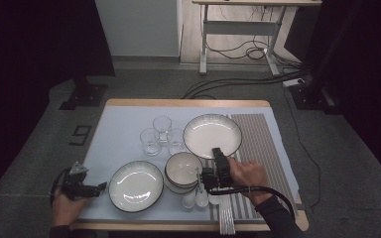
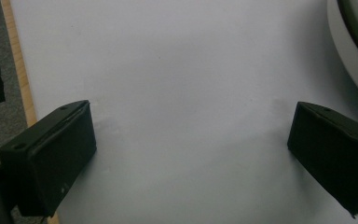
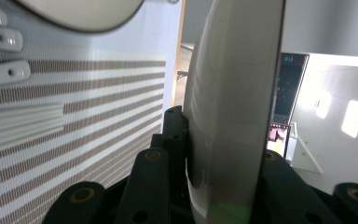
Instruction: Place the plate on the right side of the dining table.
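Observation:
My right gripper (image 1: 200, 181) is beside the stack of white bowls (image 1: 182, 168), over the left edge of the striped placemat (image 1: 258, 144), with a hand around it. It is shut on a white dish (image 1: 198, 174) held on edge. In the right gripper view the dish (image 3: 233, 93) stands upright between the black jaws of the right gripper (image 3: 214, 177), its rim running up the frame. My left gripper (image 1: 101, 189) rests low at the front left of the blue mat (image 1: 124, 134). The left gripper (image 2: 191, 144) is open, with bare mat between its jaws.
A dark-rimmed plate (image 1: 136, 185) lies just right of the left gripper; its rim (image 2: 354, 51) shows at that view's top right. A larger plate (image 1: 212, 135) and three glasses (image 1: 161, 134) stand farther back. White spoons (image 1: 198, 199) lie at the front, their handles (image 3: 2, 37) nearby.

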